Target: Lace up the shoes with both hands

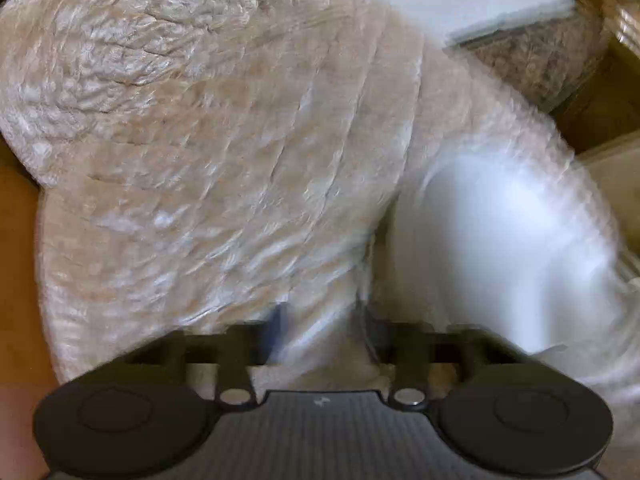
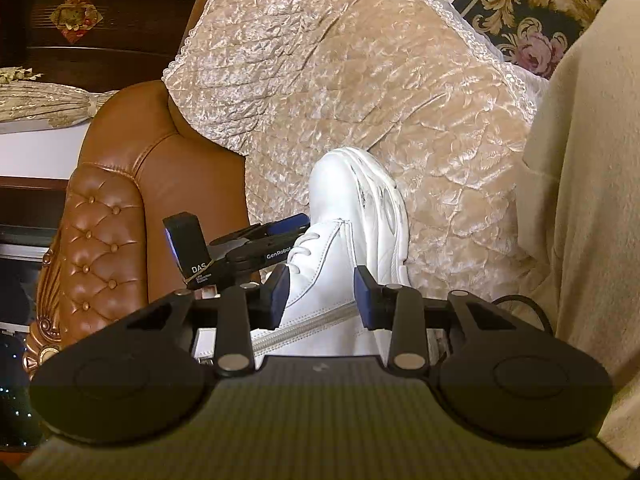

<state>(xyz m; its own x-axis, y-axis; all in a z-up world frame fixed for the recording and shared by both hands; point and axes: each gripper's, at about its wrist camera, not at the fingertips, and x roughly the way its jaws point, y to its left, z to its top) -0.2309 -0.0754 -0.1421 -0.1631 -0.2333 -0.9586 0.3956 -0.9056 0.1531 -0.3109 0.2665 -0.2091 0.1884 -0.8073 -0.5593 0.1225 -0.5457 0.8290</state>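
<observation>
- Ahead of the jaws, a cream velvet throw (image 2: 360,92) drapes the seat.
- Off to their left, a tan leather sofa arm (image 2: 108,232), button-tufted.
- Far up and left, a red diamond ornament (image 2: 76,16) hangs on dark wood.
- Up to the right, a dark floral cushion (image 2: 540,12).

White shoe on covered sofa, both tongs present.
We note the right tongs (image 2: 320,296) parted astride the white shoe (image 2: 344,208), pads clear; the left tongs (image 2: 294,226) reach its laces (image 2: 306,246) beside the leather armrest (image 2: 104,232).
</observation>
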